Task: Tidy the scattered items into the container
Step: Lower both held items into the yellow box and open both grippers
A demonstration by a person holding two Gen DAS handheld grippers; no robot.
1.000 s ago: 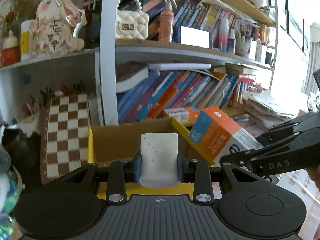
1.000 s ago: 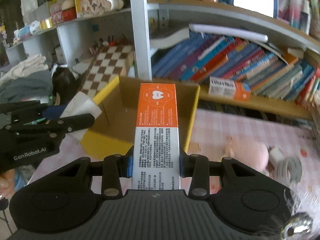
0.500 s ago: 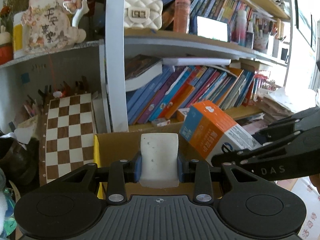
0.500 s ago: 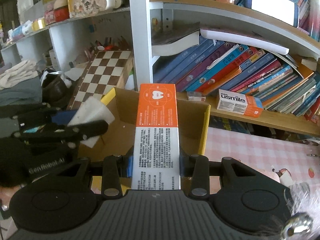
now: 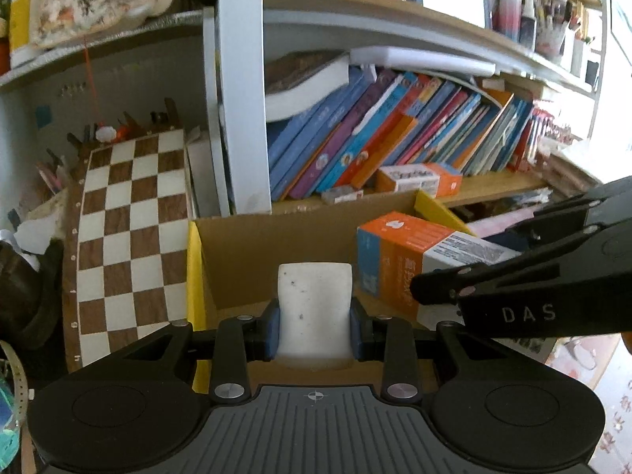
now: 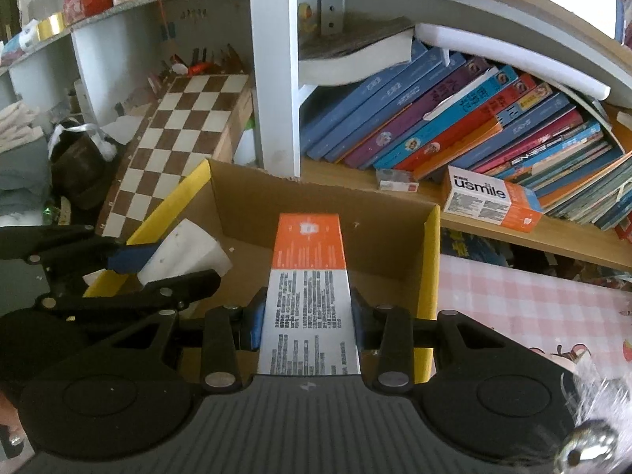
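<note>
The cardboard box [image 6: 316, 217], open-topped with yellow-edged flaps, sits on the table in front of the crowded bookshelf [image 6: 454, 126], a checkered game board [image 6: 177, 126] leaning just to its left; it is the container I am filling, and both my grippers hang over its mouth. In my right gripper [image 6: 308, 316] I hold the long orange-and-white carton [image 6: 308, 272], fingers closed narrow against its two long sides, its orange end pointing forward and down over the brown floor of the box so it should fall inside rather than catch the rim. My left gripper [image 5: 315, 328] is closed just as firmly on a white sponge block [image 5: 315, 304], gripped by its lower half so the rest stands clear above the blue pads. From the right-hand view, the sponge hangs over the box's left flap, close to the edge; I judge it needs a little more travel inward before release. A second, smaller usmile carton [image 6: 489, 201] lies on the lower shelf behind, outside the box.
</note>
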